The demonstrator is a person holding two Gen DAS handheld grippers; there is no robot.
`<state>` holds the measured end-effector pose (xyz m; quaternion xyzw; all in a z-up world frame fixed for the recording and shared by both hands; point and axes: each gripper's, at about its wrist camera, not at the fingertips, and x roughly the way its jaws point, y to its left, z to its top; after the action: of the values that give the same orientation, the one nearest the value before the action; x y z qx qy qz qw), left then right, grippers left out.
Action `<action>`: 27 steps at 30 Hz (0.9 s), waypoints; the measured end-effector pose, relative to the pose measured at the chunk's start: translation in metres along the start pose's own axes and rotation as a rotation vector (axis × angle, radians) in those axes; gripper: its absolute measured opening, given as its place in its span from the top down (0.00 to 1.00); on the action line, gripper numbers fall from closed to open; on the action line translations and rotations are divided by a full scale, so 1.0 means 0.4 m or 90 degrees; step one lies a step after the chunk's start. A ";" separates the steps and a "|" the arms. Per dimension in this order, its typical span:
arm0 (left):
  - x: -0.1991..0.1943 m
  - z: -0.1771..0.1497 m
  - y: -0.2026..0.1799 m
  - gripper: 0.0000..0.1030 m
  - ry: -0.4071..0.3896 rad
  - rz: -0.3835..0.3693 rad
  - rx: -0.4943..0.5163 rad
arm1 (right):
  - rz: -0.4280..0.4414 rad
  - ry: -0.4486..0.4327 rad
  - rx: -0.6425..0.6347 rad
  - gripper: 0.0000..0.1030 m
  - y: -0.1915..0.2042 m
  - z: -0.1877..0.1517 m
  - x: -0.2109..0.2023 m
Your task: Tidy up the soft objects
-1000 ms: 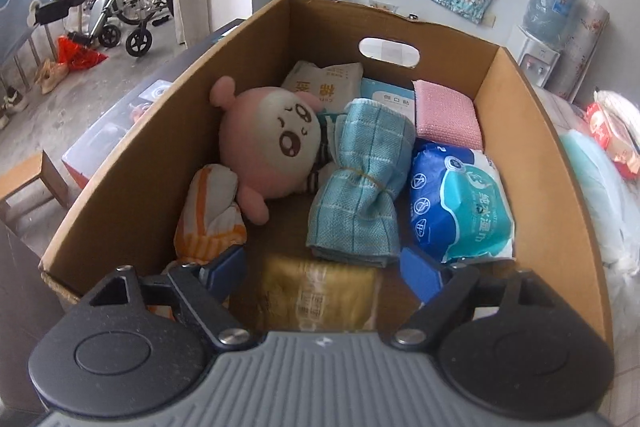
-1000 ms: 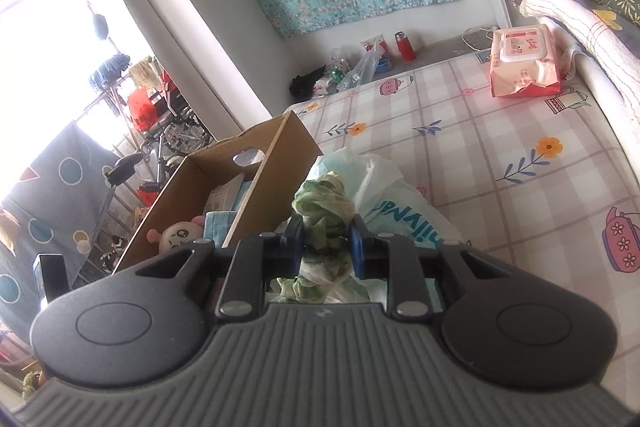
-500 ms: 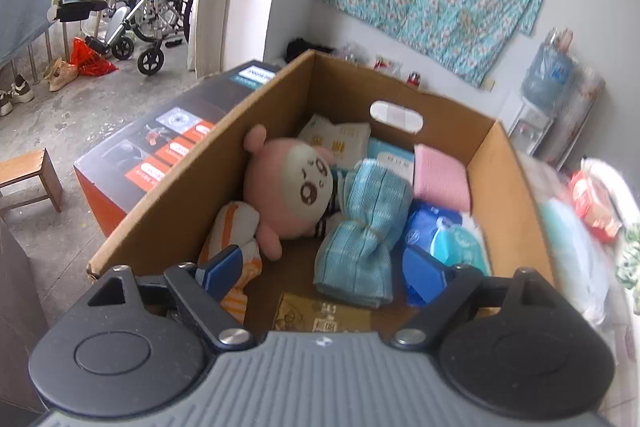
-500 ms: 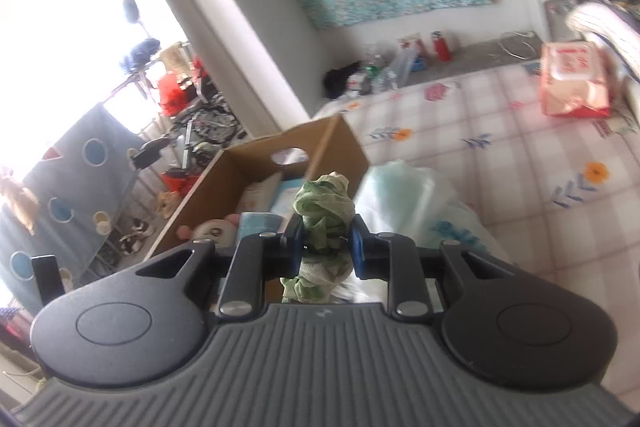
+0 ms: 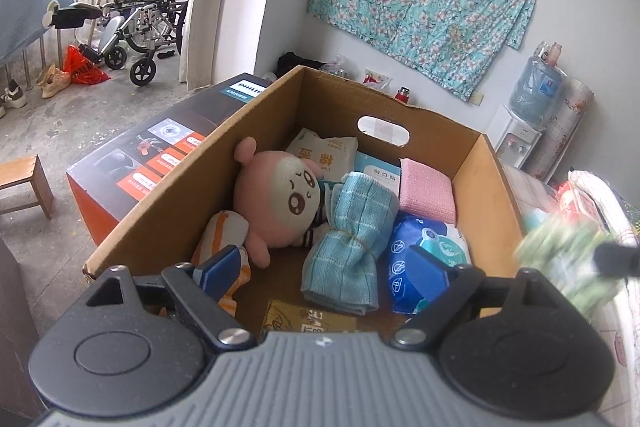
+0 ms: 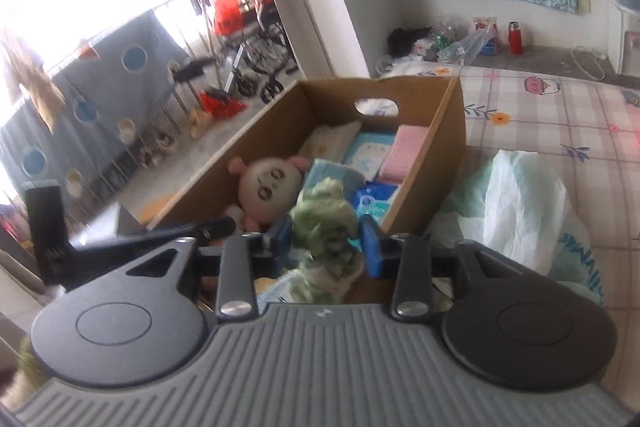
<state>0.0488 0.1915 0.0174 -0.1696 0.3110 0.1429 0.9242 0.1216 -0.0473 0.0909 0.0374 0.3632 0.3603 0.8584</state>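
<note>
Right, I have the green cloth bundle (image 6: 324, 223) pinched between the right gripper (image 6: 326, 243) fingers, low centre of the right wrist view, hanging near the cardboard box (image 6: 452, 131); whether it has cleared the box's near rim I cannot tell, since the frame is blurred. To do this step well, I think I should carry it over the bare patch of box floor at the near end, lower it below the rim, and only then let the fingers part, so the soft thing does not snag on the cardboard edge or roll out.

My left gripper (image 5: 320, 267) sits at the bottom of its frame with fingers spread wide and nothing between them, just above the box's near end (I would keep it clear of the drop path).

Inside the box, in the left wrist view:
- pink plush toy (image 5: 280, 199) at centre left
- orange-striped cloth (image 5: 224, 231) beside it
- rolled blue towel (image 5: 352, 227) in the middle
- blue wipes pack (image 5: 428, 263) to its right
- pink sponge pad (image 5: 428, 191) toward the far wall
- gold packet (image 5: 308, 319) at the near edge
</note>
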 end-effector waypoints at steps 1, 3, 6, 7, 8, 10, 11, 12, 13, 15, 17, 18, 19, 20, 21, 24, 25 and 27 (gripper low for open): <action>0.001 0.000 0.001 0.12 0.000 -0.001 -0.001 | -0.011 0.002 -0.011 0.45 0.014 -0.005 0.006; 0.001 -0.003 0.000 0.12 0.000 -0.004 0.000 | -0.018 0.004 -0.021 0.43 0.024 -0.011 0.008; 0.000 -0.007 -0.005 0.12 -0.002 -0.006 0.006 | -0.015 0.003 -0.011 0.43 0.026 -0.016 0.008; -0.001 -0.008 -0.008 0.12 -0.003 -0.006 0.009 | -0.015 0.002 -0.007 0.42 0.026 -0.018 0.004; -0.003 -0.010 -0.011 0.12 -0.005 -0.007 0.013 | -0.015 0.000 -0.002 0.42 0.020 -0.018 0.002; -0.008 -0.012 -0.016 0.12 -0.008 -0.010 0.020 | -0.016 -0.005 0.010 0.42 0.007 -0.022 -0.005; -0.010 -0.013 -0.019 0.12 -0.010 -0.011 0.023 | -0.015 -0.007 0.017 0.41 -0.003 -0.025 -0.012; -0.012 -0.014 -0.021 0.12 -0.011 -0.012 0.025 | -0.014 -0.009 0.025 0.41 -0.010 -0.027 -0.015; -0.014 -0.014 -0.023 0.12 -0.012 -0.013 0.026 | -0.014 -0.010 0.034 0.41 -0.020 -0.029 -0.016; -0.020 -0.014 -0.025 0.12 -0.013 -0.015 0.025 | -0.015 -0.014 0.051 0.41 -0.032 -0.040 -0.028; -0.026 -0.016 -0.030 0.12 -0.013 -0.019 0.025 | -0.019 -0.018 0.066 0.41 -0.046 -0.052 -0.040; -0.030 -0.016 -0.034 0.12 -0.013 -0.021 0.026 | -0.021 -0.020 0.073 0.41 -0.052 -0.059 -0.047; -0.034 -0.017 -0.039 0.10 -0.015 -0.024 0.028 | -0.022 -0.023 0.079 0.40 -0.058 -0.067 -0.055; -0.039 -0.018 -0.046 0.10 -0.017 -0.025 0.032 | -0.024 -0.025 0.086 0.40 -0.065 -0.072 -0.062; -0.045 -0.020 -0.053 0.09 -0.019 -0.027 0.038 | -0.027 -0.029 0.094 0.39 -0.072 -0.079 -0.070; -0.066 -0.025 -0.083 0.05 -0.027 -0.035 0.061 | -0.033 -0.039 0.119 0.34 -0.096 -0.098 -0.089; -0.073 -0.027 -0.094 0.03 -0.029 -0.042 0.067 | -0.037 -0.041 0.127 0.31 -0.103 -0.105 -0.095; -0.088 -0.031 -0.116 0.00 -0.028 -0.059 0.079 | -0.047 -0.048 0.137 0.25 -0.114 -0.125 -0.110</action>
<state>0.0323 0.1388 0.0405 -0.1232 0.2908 0.0843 0.9451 0.0950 -0.1193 0.0657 0.1296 0.3688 0.2855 0.8750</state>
